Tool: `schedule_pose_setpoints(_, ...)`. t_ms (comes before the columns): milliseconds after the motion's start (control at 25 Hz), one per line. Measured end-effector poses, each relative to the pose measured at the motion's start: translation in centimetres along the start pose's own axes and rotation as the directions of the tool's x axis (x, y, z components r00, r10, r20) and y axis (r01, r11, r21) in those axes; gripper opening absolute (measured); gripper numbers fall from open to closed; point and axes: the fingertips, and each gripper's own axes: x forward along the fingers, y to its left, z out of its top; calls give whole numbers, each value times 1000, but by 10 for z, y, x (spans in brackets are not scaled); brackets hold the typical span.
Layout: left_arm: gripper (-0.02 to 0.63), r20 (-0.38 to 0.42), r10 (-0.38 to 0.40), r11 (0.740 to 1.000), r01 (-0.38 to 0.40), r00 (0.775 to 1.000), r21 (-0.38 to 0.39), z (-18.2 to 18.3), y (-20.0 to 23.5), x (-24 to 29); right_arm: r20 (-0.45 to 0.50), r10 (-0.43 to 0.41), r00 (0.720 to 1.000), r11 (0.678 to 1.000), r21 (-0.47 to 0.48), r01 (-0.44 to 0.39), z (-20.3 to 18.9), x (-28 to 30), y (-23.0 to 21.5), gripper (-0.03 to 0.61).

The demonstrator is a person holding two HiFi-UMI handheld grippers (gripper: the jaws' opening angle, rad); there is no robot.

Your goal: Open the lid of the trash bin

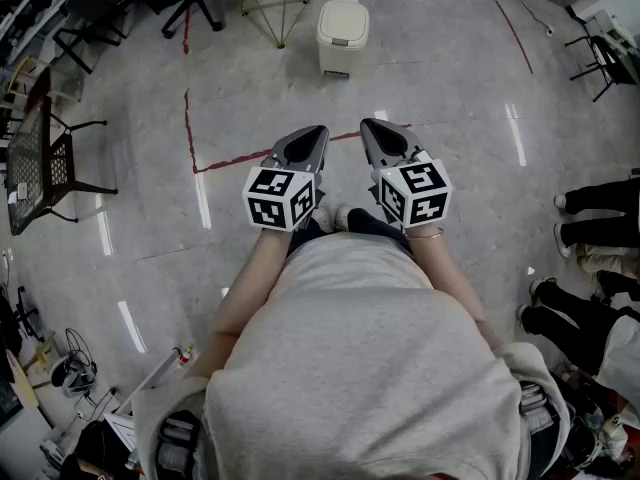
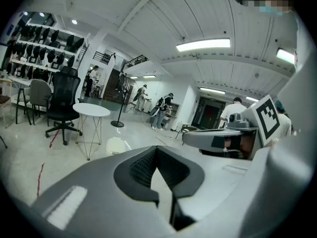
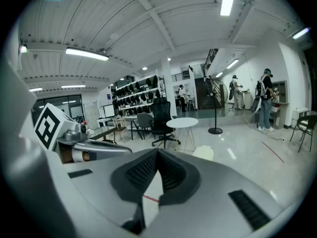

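Trash bin (image 1: 342, 35) stands on the floor (image 1: 450, 118) at 12 o'clock from both grippers, well apart from them. It is cream-white w/ a rounded lid. Lid is down flat, so nothing of the inside shows. A pedal-like tab sits at its base on the near side.

L gripper (image 1: 318, 130) & R gripper (image 1: 368, 125) are held side by side, level, near each other but not touching, tips aimed toward the bin. L gripper view: jaw tips pressed together, only a small wedge gap behind the pads, nothing in it; bin (image 2: 118, 146) shows low at approx 11 o'clock past the tips. R gripper view: same, tips closed on nothing; bin (image 3: 210, 153) sits just right of the tips at approx 2 o'clock.

Red tape line (image 1: 187, 118) runs on the floor at 10 o'clock from the grippers. White round table (image 2: 91, 110) & black office chair (image 2: 64, 95) stand beyond the bin.
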Motion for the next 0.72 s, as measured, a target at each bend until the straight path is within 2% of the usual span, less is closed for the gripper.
schedule_pose_setpoints(200, 9, -5, 22, 1000, -22, 1000, -9, -8, -1, -1, -9, -16, 1000, 1000, 2, 16, -7, -8, -6, 6)
schedule_pose_setpoints(440, 9, -4, 9, 1000, -9, 1000, -26, -9, -1, 3, -13, 11, 1000, 1000, 19, -11, -10, -8, -4, 6)
schedule_pose_setpoints(560, 9, 26, 0, 1000, 1, 1000, -15, -1, 1, 5, -1, 10, 1000, 999, 42, -10, -8, -5, -5, 6)
schedule_pose_setpoints(720, 9, 85, -35, 998, 39, 996, -46, 14, 9, 1, 10, 10, 1000, 998, 63, -11, -4, 2, -2, 8)
